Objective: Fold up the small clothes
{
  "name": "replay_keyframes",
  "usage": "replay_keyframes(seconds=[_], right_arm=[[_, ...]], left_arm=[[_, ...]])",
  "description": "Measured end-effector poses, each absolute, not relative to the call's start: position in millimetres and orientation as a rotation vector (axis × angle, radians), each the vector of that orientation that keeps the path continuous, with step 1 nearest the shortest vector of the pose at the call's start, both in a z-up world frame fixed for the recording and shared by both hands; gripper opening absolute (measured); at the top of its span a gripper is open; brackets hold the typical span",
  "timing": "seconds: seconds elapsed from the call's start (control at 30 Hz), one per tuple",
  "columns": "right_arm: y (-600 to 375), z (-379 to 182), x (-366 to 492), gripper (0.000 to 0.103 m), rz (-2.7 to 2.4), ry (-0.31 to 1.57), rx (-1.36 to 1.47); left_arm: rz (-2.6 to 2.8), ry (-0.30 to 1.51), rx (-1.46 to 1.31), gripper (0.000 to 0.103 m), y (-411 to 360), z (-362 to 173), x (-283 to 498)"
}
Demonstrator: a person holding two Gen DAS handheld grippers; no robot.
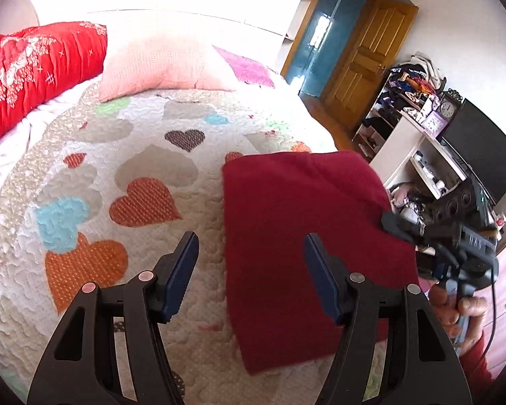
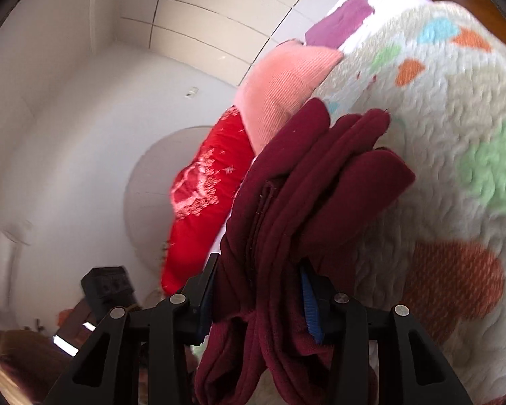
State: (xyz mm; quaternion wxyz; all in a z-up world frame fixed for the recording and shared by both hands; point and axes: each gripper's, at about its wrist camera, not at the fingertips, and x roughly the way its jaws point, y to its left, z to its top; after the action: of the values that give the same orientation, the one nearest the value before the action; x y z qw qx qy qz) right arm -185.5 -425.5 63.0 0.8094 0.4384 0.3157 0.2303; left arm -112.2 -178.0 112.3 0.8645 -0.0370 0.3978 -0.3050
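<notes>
We are clamping our right hand-held gripper [image 2: 258,298] on the folded dark red fleece garment [image 1: 307,222]; the left hand-held gripper [image 1: 251,270] is gaping apart, empty, near the heart-patterned quilted bed [image 1: 145,155]. Folding looks nearly done.

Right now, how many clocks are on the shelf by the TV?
2: a dark round clock atop the white shelf, and a purple clock just below-left. Clutter may hide others.

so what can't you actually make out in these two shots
- Garment, left wrist view: near edge hidden behind the left gripper; what kind of clothing it is doesn't show.
- Right gripper, right wrist view: bunched cloth covers the pads, so how many layers are pinched is unclear.
- Shelf, left wrist view: items too small to name.
- Quilt, right wrist view: near part blurred.
</notes>
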Motion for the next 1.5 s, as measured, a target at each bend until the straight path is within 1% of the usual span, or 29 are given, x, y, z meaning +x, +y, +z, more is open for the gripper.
replay_keyframes(seconds=[0.03, 0.07, 0.1, 0.17, 0.2, 0.23, 0.27, 0.3, 0.37, 0.43, 0.47, 0.5, 0.53, 0.57, 0.63, 0.7, 0.73, 0.77, 0.8, 0.83, 0.87, 0.93, 1.07, 1.13, 1.23, 1.33, 1.43, 1.5], right_arm=[[-425, 59, -189, 0.044, 0.477, 0.695, 0.903], [-424, 53, -193, 0.050, 0.404, 0.741, 0.824], [-424, 50, -196, 0.053, 0.334, 0.772, 0.770], [-430, 46, -204, 0.056, 0.219, 0.817, 0.692], [-437, 46, -209, 0.057, 0.213, 0.807, 0.702], [-444, 47, -213, 0.060, 0.216, 0.783, 0.728], [-451, 50, -216, 0.067, 0.209, 0.749, 0.754], [-455, 52, -215, 0.070, 0.195, 0.733, 0.755], [-458, 54, -208, 0.071, 0.169, 0.727, 0.727], [-457, 45, -194, 0.072, 0.177, 0.765, 0.730], [-455, 38, -186, 0.074, 0.187, 0.779, 0.746], [-454, 35, -179, 0.074, 0.182, 0.786, 0.751], [-451, 32, -173, 0.067, 0.182, 0.785, 0.745], [-448, 32, -168, 0.047, 0.181, 0.774, 0.727], [-441, 42, -163, 0.036, 0.178, 0.738, 0.659], [-435, 56, -163, 0.035, 0.185, 0.693, 0.553], [-430, 60, -160, 0.035, 0.143, 0.700, 0.469], [-426, 57, -152, 0.035, 0.056, 0.740, 0.361], [-426, 52, -144, 0.035, 0.011, 0.770, 0.326], [-431, 44, -140, 0.036, -0.014, 0.803, 0.334], [-439, 39, -138, 0.038, -0.008, 0.809, 0.391], [-445, 42, -142, 0.041, -0.009, 0.808, 0.429], [-439, 75, -172, 0.041, 0.019, 0.756, 0.458], [-421, 92, -184, 0.041, 0.098, 0.730, 0.409], [-386, 103, -196, 0.041, 0.153, 0.759, 0.262], [-375, 89, -197, 0.041, 0.116, 0.803, 0.200], [-383, 53, -191, 0.041, 0.050, 0.898, 0.200], [-386, 45, -193, 0.041, 0.044, 0.893, 0.212]], left_arm=[[-0.640, 0.849, -0.072, 0.066, -181, 107, -111], [-0.636, 0.868, -0.064, 0.066, -185, 100, -110], [-0.633, 0.887, -0.054, 0.066, -188, 93, -109], [-0.626, 0.923, -0.030, 0.066, -197, 79, -109], [-0.624, 0.937, -0.021, 0.066, -201, 71, -109], [-0.624, 0.958, -0.019, 0.066, -206, 62, -108], [-0.623, 0.976, -0.024, 0.066, -209, 56, -106], [-0.623, 0.986, -0.032, 0.066, -211, 52, -105], [-0.631, 0.996, -0.074, 0.069, -214, 45, -100], [-0.628, 1.012, -0.120, 0.079, -216, 39, -95], [-0.633, 1.025, -0.142, 0.079, -218, 35, -92], [-0.643, 1.042, -0.162, 0.079, -219, 30, -90], [-0.655, 1.060, -0.180, 0.079, -221, 26, -88], [-0.666, 1.071, -0.184, 0.079, -224, 24, -89], [-0.683, 1.041, -0.149, 0.077, -229, 34, -96], [-0.675, 0.982, -0.061, 0.077, -238, 45, -107], [-0.666, 0.970, -0.035, 0.077, -242, 46, -109], [-0.657, 0.965, -0.017, 0.077, -247, 44, -110], [-0.650, 0.963, -0.008, 0.078, -251, 42, -110], [-0.642, 0.960, -0.001, 0.079, -255, 39, -111], [-0.631, 0.957, 0.005, 0.080, -257, 38, -111], [-0.622, 0.956, 0.012, 0.081, -259, 37, -111], [-0.626, 0.965, 0.007, 0.081, -256, 34, -109], [-0.624, 0.974, -0.001, 0.081, -254, 34, -108], [-0.610, 0.966, 0.013, 0.081, -252, 36, -113], [-0.598, 0.953, 0.026, 0.081, -251, 39, -118], [-0.592, 0.948, 0.040, 0.081, -250, 40, -119], [-0.590, 0.943, 0.057, 0.081, -251, 41, -122]])
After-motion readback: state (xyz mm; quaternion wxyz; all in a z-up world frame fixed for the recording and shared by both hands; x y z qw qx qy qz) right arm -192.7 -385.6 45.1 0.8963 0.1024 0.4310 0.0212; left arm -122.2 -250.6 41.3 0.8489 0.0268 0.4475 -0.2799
